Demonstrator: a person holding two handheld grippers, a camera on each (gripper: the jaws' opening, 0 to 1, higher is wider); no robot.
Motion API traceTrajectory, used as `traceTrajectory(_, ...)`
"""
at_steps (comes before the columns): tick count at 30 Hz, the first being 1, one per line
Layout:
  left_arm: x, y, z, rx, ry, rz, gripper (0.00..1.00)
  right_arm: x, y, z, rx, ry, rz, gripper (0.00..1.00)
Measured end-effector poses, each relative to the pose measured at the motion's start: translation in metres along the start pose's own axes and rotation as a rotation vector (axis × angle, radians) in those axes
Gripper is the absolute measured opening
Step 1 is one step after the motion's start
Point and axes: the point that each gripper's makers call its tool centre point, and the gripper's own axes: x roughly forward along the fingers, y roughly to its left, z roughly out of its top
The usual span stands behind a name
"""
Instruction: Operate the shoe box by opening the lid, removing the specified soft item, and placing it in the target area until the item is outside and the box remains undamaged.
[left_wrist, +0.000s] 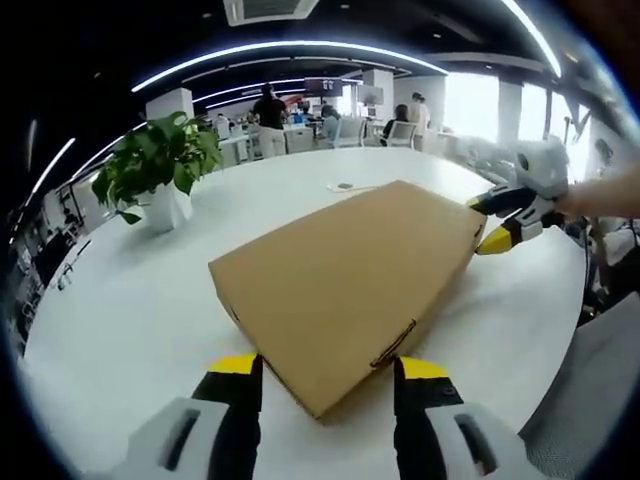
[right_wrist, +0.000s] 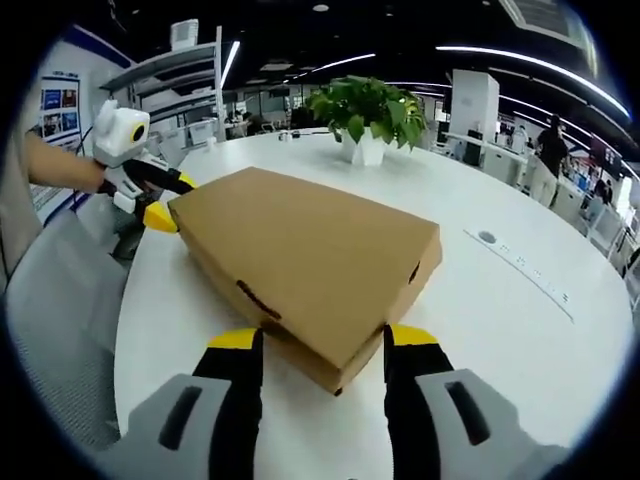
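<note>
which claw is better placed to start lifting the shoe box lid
Left, narrowly. The left claw straddles the box corner with the lid's tab slot right beside one jaw. The right claw also straddles a corner, but its nearest slot sits farther off.

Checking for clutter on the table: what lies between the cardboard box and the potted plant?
Bare white tabletop. In both gripper views, nothing sits between the closed cardboard box and the potted plant.

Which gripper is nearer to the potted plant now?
Left. The left gripper is at the cardboard box corner on the potted plant side; the right gripper is at the opposite corner.
</note>
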Motion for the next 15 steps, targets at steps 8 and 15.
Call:
traceTrajectory(8,-0.005,0.004,-0.004,0.023,0.014,-0.028,0.53,-0.002,0.011,-0.002,0.019,0.004,-0.029,0.44)
traceTrajectory(15,-0.011,0.008,-0.010,0.006,0.026,-0.053,0.51,-0.006,0.026,-0.003,0.047,-0.005,-0.057,0.44)
